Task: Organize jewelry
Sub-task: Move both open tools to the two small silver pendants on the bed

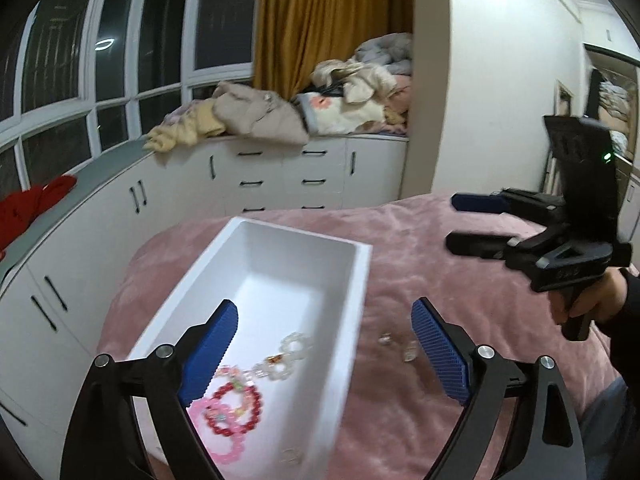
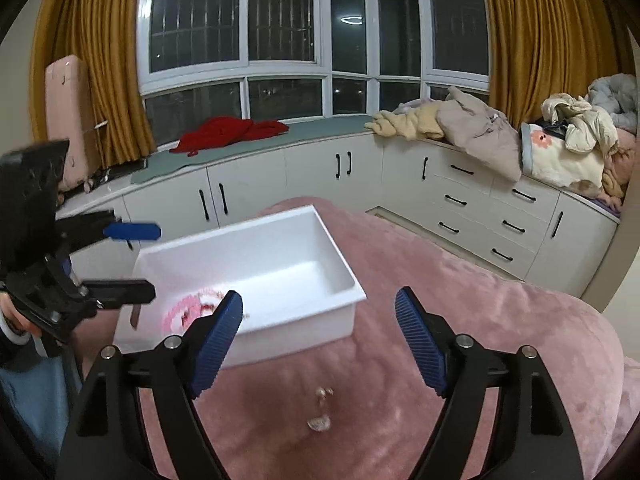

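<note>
A: Pink plush blanket [image 2: 500, 340] was logged under everything. Nearest the right camera, small clear jewelry pieces [image 2: 320, 420] were seen lying loose on it, between the spread blue pads of the right gripper [image 2: 319, 312]. Jaws were wide apart, nothing held.

B: Same pieces [image 1: 396, 346] were noted in the left view, on the blanket just beside the box's right wall. Left gripper [image 1: 324, 322]?

A: Released too, nothing between its pads. It was held over the near end of the white box [image 1: 344, 312], one pad above the inside, the other above the blanket.

B: Box contents?

A: Beaded bracelets, all at the near end: a pink bracelet [image 1: 230, 450] closest, a red bracelet [image 1: 240, 404] overlapping it, then a clear bead bracelet [image 1: 290, 354] with a small gold bit. Exact count could not be told, motion blur. Far end of the box was bare white.

B: In the right view the box [image 2: 304, 312] was seen tilted on the blanket, bracelets [image 2: 192, 308] smeared into pink and red. The left gripper [image 2: 154, 264] was seen at the left edge over that end, fingers parted.

A: Farther back, white cabinets [image 2: 472, 196] with black handles were recorded, a red cloth [image 2: 232, 130] and heaped clothes [image 2: 480, 124] on the sill, dark windows [image 2: 288, 12], mustard curtains [image 2: 532, 28].
</note>
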`<state>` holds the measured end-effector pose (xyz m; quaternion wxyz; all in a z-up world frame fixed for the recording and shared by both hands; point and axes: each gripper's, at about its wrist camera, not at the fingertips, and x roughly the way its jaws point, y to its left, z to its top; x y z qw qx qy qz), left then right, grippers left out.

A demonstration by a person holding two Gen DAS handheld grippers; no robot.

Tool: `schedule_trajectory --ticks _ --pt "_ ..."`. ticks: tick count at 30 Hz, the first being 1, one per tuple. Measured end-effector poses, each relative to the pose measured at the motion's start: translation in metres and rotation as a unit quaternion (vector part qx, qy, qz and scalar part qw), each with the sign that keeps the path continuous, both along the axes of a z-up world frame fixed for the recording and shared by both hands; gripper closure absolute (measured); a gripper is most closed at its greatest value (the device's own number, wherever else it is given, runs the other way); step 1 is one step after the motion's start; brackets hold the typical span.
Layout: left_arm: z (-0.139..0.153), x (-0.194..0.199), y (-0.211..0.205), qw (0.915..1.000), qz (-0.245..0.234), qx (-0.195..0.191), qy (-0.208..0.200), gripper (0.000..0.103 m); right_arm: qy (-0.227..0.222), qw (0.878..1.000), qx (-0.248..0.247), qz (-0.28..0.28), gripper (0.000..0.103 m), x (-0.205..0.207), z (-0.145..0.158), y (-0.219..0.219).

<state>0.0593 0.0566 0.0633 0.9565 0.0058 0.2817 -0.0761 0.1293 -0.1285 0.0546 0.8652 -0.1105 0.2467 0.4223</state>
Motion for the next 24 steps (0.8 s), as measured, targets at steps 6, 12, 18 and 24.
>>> schedule_trajectory --ticks 6,12,18,24 --pt "-0.003 -0.014 -0.034 0.9990 -0.035 -0.004 -0.027 0.013 0.002 0.999 -0.048 0.017 0.034 -0.009 -0.031 -0.010" --pt "-0.023 -0.013 -0.068 0.9972 -0.071 0.003 -0.022 0.021 0.033 0.996 -0.083 0.027 0.048 -0.009 -0.072 -0.014" --pt "-0.063 0.002 -0.092 0.9968 -0.080 0.007 0.009 0.042 0.056 0.993 -0.102 0.031 0.049 -0.008 -0.106 -0.021" --pt "-0.102 0.029 -0.097 0.9974 -0.048 0.035 0.042 0.064 0.078 0.988 -0.122 0.052 0.061 -0.007 -0.139 -0.017"
